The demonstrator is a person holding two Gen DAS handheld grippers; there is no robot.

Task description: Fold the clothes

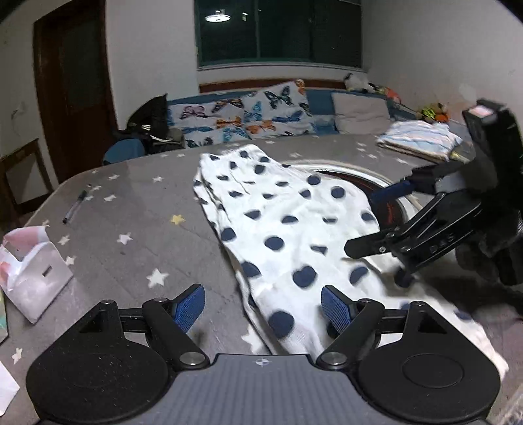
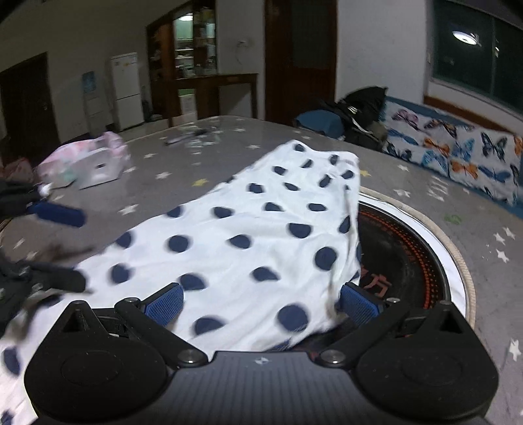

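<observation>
Now: polka-dot cloth (image 1: 287, 229) lies flat on the starry table (image 1: 130, 202), partly over the round hotplate (image 2: 408, 248) | left gripper (image 1: 263, 305) wide apart, empty | right gripper (image 2: 261, 302) wide apart, cloth under it, not pinched | tip: pinch both near corners together, lift evenly.

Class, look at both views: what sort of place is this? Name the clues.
Probably a home living or dining room: a butterfly-print sofa under a window, a white fridge, and a star-patterned table.
</observation>
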